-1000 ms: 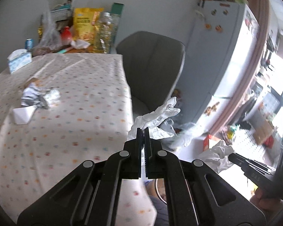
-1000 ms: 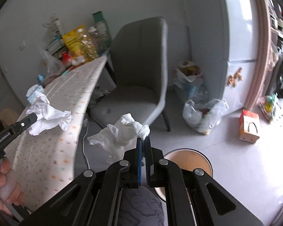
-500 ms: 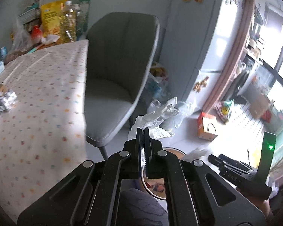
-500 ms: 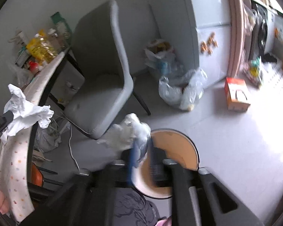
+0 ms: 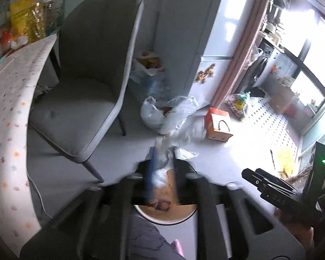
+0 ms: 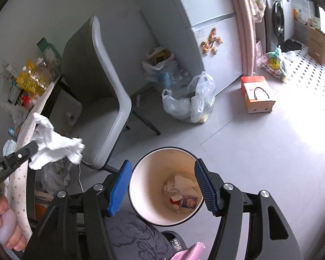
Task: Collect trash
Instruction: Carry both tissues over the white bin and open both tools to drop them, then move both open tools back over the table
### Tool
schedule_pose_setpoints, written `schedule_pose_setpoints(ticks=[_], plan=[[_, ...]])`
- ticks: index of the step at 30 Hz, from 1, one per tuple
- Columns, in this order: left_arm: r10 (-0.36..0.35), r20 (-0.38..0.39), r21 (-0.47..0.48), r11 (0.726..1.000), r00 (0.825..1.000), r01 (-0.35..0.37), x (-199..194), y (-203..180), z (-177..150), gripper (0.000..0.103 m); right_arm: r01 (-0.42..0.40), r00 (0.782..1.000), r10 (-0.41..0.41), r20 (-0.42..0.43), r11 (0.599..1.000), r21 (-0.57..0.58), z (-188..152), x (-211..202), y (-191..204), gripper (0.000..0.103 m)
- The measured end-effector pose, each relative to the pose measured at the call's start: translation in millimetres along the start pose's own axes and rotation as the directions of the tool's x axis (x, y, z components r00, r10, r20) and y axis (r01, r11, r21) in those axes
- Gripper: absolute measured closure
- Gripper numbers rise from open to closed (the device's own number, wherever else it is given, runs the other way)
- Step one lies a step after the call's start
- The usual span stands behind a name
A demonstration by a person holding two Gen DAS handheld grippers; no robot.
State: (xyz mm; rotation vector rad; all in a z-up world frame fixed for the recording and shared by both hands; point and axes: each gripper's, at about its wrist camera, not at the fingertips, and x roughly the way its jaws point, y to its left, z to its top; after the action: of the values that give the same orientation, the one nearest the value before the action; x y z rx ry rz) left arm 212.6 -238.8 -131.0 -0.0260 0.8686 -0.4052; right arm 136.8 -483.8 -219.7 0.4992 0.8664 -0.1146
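Observation:
A round trash bin (image 6: 164,186) with a white rim stands on the floor and holds several scraps of paper. My right gripper (image 6: 162,184) is open and empty right above it. My left gripper (image 5: 161,166) is blurred in its own view, jaws parting, with a crumpled white tissue (image 5: 162,151) between them above the bin (image 5: 166,213). In the right wrist view the left gripper's fingertips (image 6: 31,148) still touch that tissue (image 6: 54,145) beside the table edge.
A grey chair (image 6: 97,82) stands next to the table with the dotted cloth (image 5: 8,112). Plastic bags (image 6: 190,99) and an orange box (image 6: 257,97) lie on the floor by the fridge (image 6: 205,28). Bottles and packets (image 5: 32,21) stand at the table's far end.
Both grippers swung from the table to above the bin. The right gripper opened and its tissue is gone from the jaws. The left gripper's jaws have started to part.

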Motion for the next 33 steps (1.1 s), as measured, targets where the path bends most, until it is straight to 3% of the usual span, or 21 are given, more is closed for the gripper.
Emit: schedule_pose_setpoints(ticks=[1,2,7,9,11,15,24,33], plan=[[-0.010,0.014,-0.008,1.000,1.000,0.010,-2,1,0,0.039,0.001,1.000,-0.001,0.006,1.000,0.005,1,-3,-2,0.040],[-0.017,0.041,-0.024,1.000,0.999,0.018,-6,3,1,0.034,0.002,1.000,-0.002,0.009,1.000,0.009,1,-4,-4,0.040],[0.025,0.076,-0.039,0.999,0.997,-0.022,-24,16,6,0.029,-0.010,1.000,0.010,0.016,1.000,0.002,3,-8,1,0.040],[0.044,0.105,-0.059,0.998,0.993,-0.038,-37,28,7,0.018,-0.018,1.000,0.018,0.015,1.000,-0.010,4,-8,8,0.040],[0.058,0.130,-0.073,0.996,0.990,-0.048,-48,38,8,0.015,-0.029,0.999,0.029,0.016,0.999,-0.027,4,-10,18,0.035],[0.102,0.168,-0.119,0.989,0.980,-0.082,-72,65,11,0.014,-0.062,0.997,0.064,0.031,0.995,-0.076,5,-16,48,0.024],[0.196,0.229,-0.244,0.960,0.953,-0.139,-122,134,4,0.014,-0.141,0.987,0.153,0.050,0.972,-0.188,10,-28,128,0.014],[0.314,0.240,-0.381,0.901,0.919,-0.208,-166,212,-18,0.014,-0.198,0.975,0.218,0.040,0.939,-0.281,5,-35,201,0.009]])
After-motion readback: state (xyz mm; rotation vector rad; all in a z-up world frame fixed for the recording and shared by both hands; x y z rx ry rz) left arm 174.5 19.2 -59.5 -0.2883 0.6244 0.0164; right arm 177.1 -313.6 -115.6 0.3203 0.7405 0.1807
